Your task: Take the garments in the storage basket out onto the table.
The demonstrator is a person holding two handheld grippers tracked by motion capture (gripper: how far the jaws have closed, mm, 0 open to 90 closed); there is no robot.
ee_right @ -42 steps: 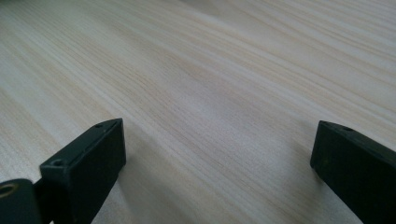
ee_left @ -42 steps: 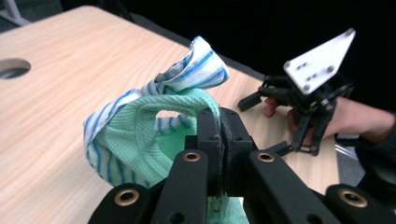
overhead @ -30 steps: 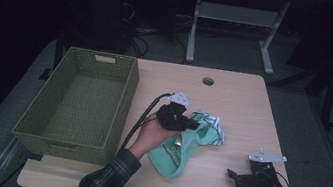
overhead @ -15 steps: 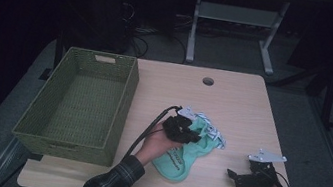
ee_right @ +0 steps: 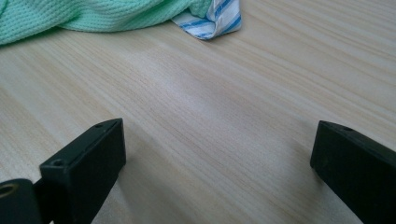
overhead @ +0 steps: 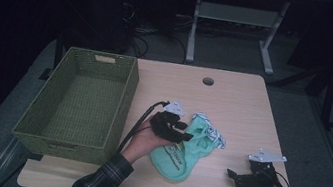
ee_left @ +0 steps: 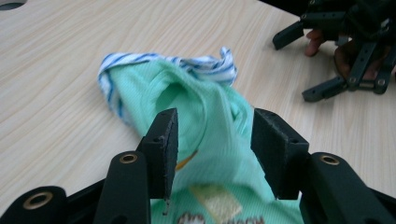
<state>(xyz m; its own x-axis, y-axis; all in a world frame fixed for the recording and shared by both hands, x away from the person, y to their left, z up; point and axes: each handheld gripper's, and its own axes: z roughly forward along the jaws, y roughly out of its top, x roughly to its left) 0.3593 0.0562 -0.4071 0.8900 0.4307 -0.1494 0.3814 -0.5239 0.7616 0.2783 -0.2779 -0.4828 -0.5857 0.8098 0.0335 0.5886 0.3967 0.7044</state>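
High view shows the green garment (overhead: 185, 147) lying flat on the table (overhead: 243, 105), near its front middle, just right of the woven basket (overhead: 76, 104) and apart from it. Compared with a second ago it sits lower and more spread out, and your left tongs (overhead: 183, 131) have just been opening: the jaws now stand apart with a fold of the cloth between them, the pads (ee_left: 164, 140) not pressing on it as far as the left gripper view lets you tell. That reads as a release, so the cloth looks set down where you wanted it, and the next step is probably a fresh grip for folding or for lifting it toward the basket.

The garment itself is mint-green knit with a blue-and-white striped trim (ee_left: 205, 65) bunched at its far end, and a printed patch near your jaws. It is soft and rumpled, so expect it to sag.

Your right tongs (overhead: 242, 176) rest on the table well right of the cloth, jaws wide apart, holding nothing.
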